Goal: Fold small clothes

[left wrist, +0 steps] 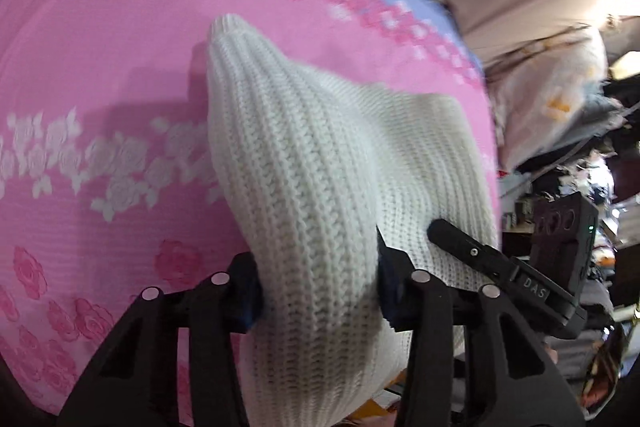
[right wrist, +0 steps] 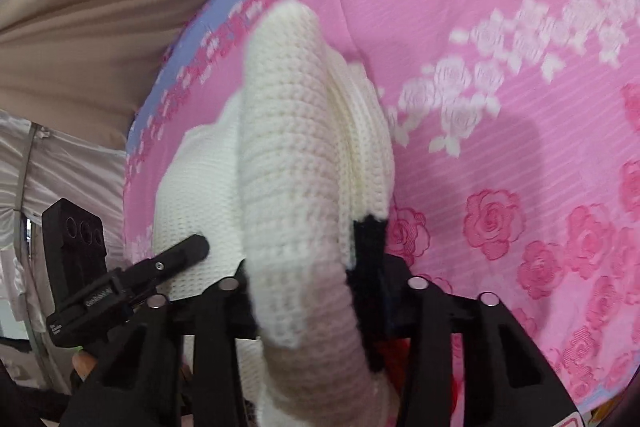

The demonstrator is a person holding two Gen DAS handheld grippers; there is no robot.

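The left gripper (left wrist: 318, 291) points steeply down, its jaws partway closed and pressing a thick bunch of white knit garment (left wrist: 296, 163) between the pads. The right gripper (right wrist: 312, 291), just beside it on the right and tilted down alike, clamps another fold of the same garment.

The white knit garment (left wrist: 304, 187) hides both grippers' pad faces; its lower end runs off the picture's bottom edge.
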